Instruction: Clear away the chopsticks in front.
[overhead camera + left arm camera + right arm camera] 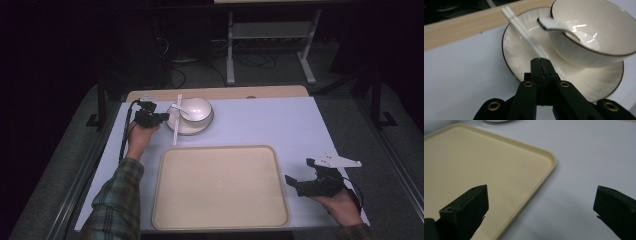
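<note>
The bowl (594, 37) and plate (524, 50) look like glossy glazed ceramic with fine ribbing. The chopsticks (524, 31) look smooth and white. The tray (220, 186) looks like matt cream plastic; the table's far edge (220, 93) looks wooden.

table (300, 125): pale blue top | on it: cream tray (220, 217), white plate (202, 130)

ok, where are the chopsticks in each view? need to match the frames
High view: chopsticks lie upper left, across the plate's left rim, beside the bowl, just right of the left gripper.
Left gripper view: centre, running from upper left down into the shut jaws, over the plate with the bowl at right.
Right gripper view: not in the picture.
Shared landmark: the beige tray, whose corner is in the right gripper view; the plate and bowl link the other two.
</note>
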`<state>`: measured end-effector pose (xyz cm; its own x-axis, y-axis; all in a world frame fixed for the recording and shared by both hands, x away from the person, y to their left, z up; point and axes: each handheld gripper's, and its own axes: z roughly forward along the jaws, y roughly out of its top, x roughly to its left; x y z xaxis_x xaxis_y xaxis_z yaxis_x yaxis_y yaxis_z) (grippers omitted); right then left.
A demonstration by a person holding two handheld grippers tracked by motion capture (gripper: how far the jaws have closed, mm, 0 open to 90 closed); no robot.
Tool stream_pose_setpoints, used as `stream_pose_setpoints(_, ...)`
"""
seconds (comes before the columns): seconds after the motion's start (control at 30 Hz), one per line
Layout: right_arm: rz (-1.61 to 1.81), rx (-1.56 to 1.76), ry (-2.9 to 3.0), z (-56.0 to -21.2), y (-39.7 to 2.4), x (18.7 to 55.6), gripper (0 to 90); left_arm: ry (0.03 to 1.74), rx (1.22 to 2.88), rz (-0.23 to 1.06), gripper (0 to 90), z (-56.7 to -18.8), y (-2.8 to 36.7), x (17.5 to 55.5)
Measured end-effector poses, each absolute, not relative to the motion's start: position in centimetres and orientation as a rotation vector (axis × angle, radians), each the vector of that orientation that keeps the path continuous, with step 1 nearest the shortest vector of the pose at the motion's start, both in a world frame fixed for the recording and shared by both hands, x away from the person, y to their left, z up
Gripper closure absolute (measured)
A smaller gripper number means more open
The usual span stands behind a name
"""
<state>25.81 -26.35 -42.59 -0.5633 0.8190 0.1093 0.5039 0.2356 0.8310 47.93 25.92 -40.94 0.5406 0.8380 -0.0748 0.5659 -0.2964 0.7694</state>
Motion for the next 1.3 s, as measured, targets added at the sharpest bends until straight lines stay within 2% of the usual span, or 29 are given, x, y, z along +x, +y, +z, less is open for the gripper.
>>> stream_pose_setpoints(0.27,1.251,1.225,2.166,-42.6,-26.5,25.8,0.0,1.187,1.998,0.431,89.6,-41.8,25.4,48.8)
stream_pose_setpoints(1.3,1.254,1.226,2.166,-42.6,-26.5,25.8,0.0,1.153,2.025,0.41,89.4,-42.9,23.1,48.9)
